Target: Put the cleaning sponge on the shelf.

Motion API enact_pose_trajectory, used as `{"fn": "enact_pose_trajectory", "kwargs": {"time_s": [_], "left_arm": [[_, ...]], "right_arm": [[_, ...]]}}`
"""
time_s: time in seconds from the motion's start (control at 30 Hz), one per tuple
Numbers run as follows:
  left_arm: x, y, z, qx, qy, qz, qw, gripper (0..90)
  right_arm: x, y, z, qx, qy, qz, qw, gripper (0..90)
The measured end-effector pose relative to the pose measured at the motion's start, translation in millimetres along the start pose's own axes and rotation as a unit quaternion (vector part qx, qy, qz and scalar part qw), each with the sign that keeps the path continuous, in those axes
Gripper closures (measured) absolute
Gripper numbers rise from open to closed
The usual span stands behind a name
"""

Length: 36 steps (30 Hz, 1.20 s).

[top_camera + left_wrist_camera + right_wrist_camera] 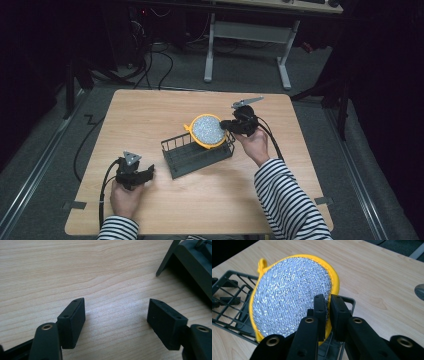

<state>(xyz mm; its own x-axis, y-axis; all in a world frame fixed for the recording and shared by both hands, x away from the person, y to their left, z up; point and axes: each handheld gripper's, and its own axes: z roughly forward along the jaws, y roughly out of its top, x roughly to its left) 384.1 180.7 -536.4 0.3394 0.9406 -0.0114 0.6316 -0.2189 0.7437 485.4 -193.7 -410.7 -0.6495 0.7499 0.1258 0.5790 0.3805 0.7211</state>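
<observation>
A light wooden table (150,115) holds a dark wire rack (197,152) near its middle; the floor behind shows cables and the legs of another desk. The right gripper (327,308) has its jaws clamped on the edge of a round pot holder (292,305), silver mesh with a yellow rim and small loop, held tilted over the rack's far end. The left gripper (116,315) rests on bare table beside the rack, jaws wide apart and holding nothing.

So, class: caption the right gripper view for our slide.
Right gripper shut on yellow-rimmed scouring pad above grey rack.
</observation>
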Motion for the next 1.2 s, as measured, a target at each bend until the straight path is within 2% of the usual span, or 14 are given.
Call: {"fn": "enact_pose_trajectory", "kwargs": {"time_s": [0.27, 0.43, 0.73, 0.77, 0.9, 1.1, 1.2], "left_arm": [[0.0, 0.0, 0.0, 0.000, 0.000, 0.000, 1.0000, 31.4], [0.0, 0.0, 0.0, 0.000, 0.000, 0.000, 1.0000, 31.4], [0.0, 0.0, 0.0, 0.000, 0.000, 0.000, 1.0000, 31.5], [0.0, 0.0, 0.0, 0.000, 0.000, 0.000, 1.0000, 31.5], [0.1, 0.0, 0.0, 0.000, 0.000, 0.000, 1.0000, 31.5], [0.1, 0.0, 0.0, 0.000, 0.000, 0.000, 1.0000, 31.4], [0.1, 0.0, 0.0, 0.000, 0.000, 0.000, 1.0000, 31.5]], "right_arm": [[2.0, 3.0, 2.2, -0.001, -0.012, -0.006, 0.9999, 84.0], [4.1, 0.6, 3.2, -0.004, -0.035, -0.030, 0.9989, 83.8], [5.7, -7.6, 3.0, 0.012, -0.031, -0.040, 0.9986, 84.2], [5.5, -10.0, 3.1, 0.014, -0.031, -0.047, 0.9983, 90.0], [4.4, -17.6, 5.5, 0.026, -0.027, -0.038, 0.9986, 90.0], [4.5, -18.7, 6.4, 0.029, -0.022, -0.043, 0.9984, 90.0], [3.6, -18.2, 5.5, 0.029, -0.016, -0.036, 0.9988, 90.0]]}}
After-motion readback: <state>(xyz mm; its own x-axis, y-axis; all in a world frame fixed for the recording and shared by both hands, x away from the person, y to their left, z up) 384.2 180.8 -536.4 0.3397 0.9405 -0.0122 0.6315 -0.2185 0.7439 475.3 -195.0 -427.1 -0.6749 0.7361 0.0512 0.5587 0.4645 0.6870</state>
